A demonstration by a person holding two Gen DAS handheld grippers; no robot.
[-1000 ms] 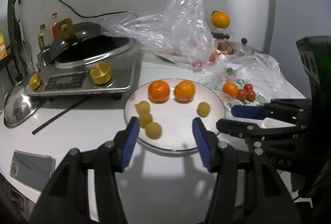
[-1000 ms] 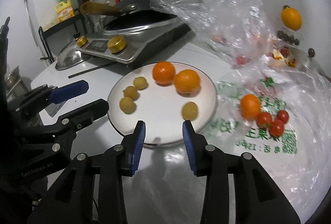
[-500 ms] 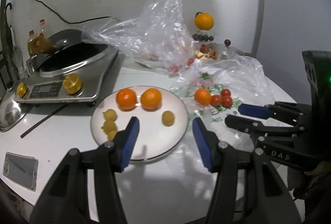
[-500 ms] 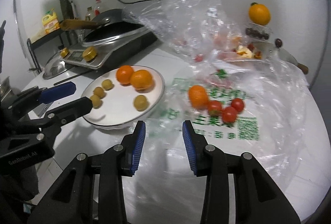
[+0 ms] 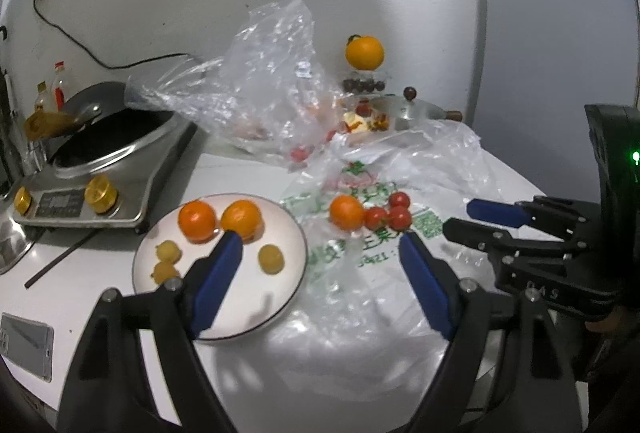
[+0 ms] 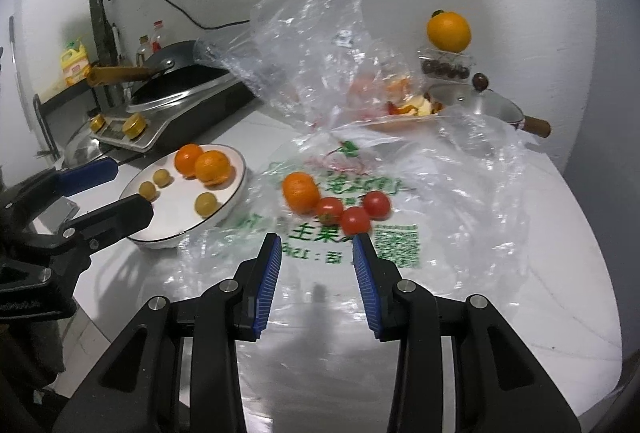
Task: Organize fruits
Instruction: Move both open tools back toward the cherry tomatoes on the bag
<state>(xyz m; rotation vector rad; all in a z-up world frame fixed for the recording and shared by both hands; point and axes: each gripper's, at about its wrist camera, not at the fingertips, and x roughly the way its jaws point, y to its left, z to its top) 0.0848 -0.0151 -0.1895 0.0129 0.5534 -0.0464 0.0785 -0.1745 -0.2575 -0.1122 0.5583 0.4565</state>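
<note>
white desk (image 6: 500, 313), induction cooker (image 5: 100, 169) far left. plate (image 5: 280, 297) holds two oranges, small yellow fruits. loose orange (image 6: 300, 191) and tomatoes (image 6: 354, 219) on plastic bag (image 6: 460, 193). left hand-held gripper (image 5: 320, 247) jaws just been widening, empty. right hand-held gripper (image 6: 316, 247) narrowly parted, empty.

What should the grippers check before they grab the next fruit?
1. Left gripper empty: ok, its jaws have just been opening, nothing between them.
2. Right gripper empty: ok, jaws apart, nothing between them.
3. Loose orange reachable: ok, it lies uncovered on the printed plastic bag.
4. Three cherry tomatoes free of the orange: not ok, one touches it.
5. Room on the plate: ok, bare space beside its two oranges and small yellow fruits.
6. Bag lying flat: not ok, it is wrinkled.
</note>
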